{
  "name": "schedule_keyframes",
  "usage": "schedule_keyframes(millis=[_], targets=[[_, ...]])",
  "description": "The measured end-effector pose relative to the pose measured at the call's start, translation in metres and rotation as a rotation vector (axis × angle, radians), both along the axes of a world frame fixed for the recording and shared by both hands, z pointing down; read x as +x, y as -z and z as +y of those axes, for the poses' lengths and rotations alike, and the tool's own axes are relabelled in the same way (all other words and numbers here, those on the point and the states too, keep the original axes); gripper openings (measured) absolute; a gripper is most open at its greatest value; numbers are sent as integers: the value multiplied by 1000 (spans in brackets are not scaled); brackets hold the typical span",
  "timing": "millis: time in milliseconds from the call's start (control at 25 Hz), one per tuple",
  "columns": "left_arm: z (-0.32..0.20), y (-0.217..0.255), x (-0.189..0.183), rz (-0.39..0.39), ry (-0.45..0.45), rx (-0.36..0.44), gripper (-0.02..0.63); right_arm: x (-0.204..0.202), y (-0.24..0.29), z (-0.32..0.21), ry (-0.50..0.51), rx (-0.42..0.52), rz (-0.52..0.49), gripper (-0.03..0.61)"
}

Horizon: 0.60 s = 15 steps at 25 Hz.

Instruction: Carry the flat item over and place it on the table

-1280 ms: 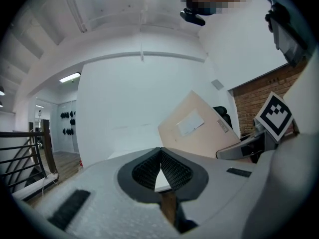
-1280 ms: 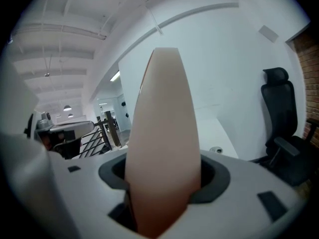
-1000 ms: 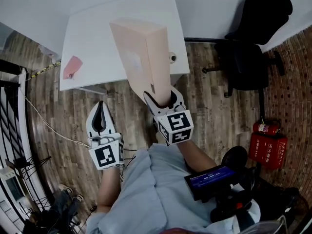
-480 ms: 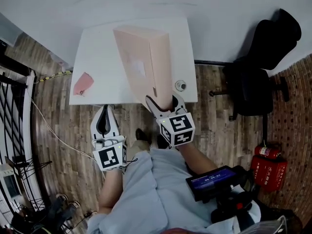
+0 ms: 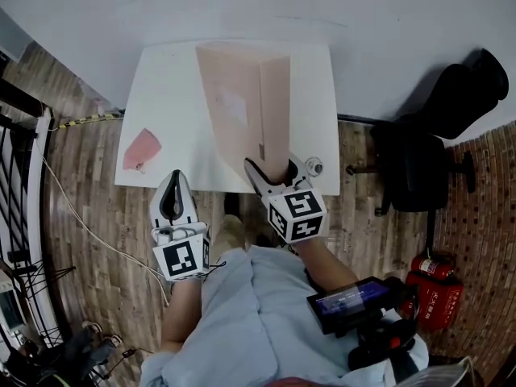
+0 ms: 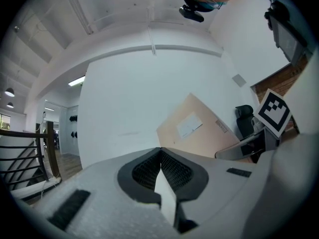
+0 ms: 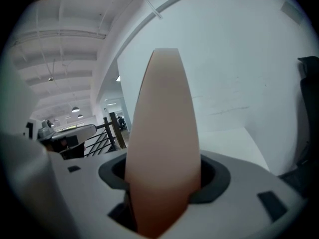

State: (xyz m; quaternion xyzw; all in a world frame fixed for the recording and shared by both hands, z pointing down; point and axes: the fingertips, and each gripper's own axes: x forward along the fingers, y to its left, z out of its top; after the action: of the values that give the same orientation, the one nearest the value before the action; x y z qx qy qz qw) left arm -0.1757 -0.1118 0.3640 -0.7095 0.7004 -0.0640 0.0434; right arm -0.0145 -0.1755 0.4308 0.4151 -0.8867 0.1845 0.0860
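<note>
Box stands on edge over the middle of the table. The right gripper pinches it at one low near corner, with its jaws clamped on the narrow side. Whether the far end touches the top yet, I cannot tell.

Risks, from the left:
- **Tag:** a pink tag lies near the table's left near corner. If the box tips that way it would likely land on the tag and sit uneven.
- **Left gripper:** the left gripper hangs off the near edge, jaws pressed together on nothing, so it gives no support.
- **Grip:** the whole box probably levers on that single corner grip. It could swivel in the pads, or slip and slap down flat.
- **Round thing:** a small round thing sits at the right near corner, just beside the right gripper. A wide swing while lowering could knock it off.

The tabletop is white and smooth, and bare apart from those two bits, so there looks to be room enough for the box.

Around it, a dark railing and a thin cable are at the left, on a wood-plank floor. A white wall stands behind the table. At the right are a black chair and, nearer, a red case.
</note>
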Motion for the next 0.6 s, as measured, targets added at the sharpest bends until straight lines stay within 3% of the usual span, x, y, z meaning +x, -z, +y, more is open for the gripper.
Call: schedule_keyframes(millis=[600], targets=[[-135,-15,-92,34,-75,-42,9,-94,-11,-110,-49,-58,27,282]])
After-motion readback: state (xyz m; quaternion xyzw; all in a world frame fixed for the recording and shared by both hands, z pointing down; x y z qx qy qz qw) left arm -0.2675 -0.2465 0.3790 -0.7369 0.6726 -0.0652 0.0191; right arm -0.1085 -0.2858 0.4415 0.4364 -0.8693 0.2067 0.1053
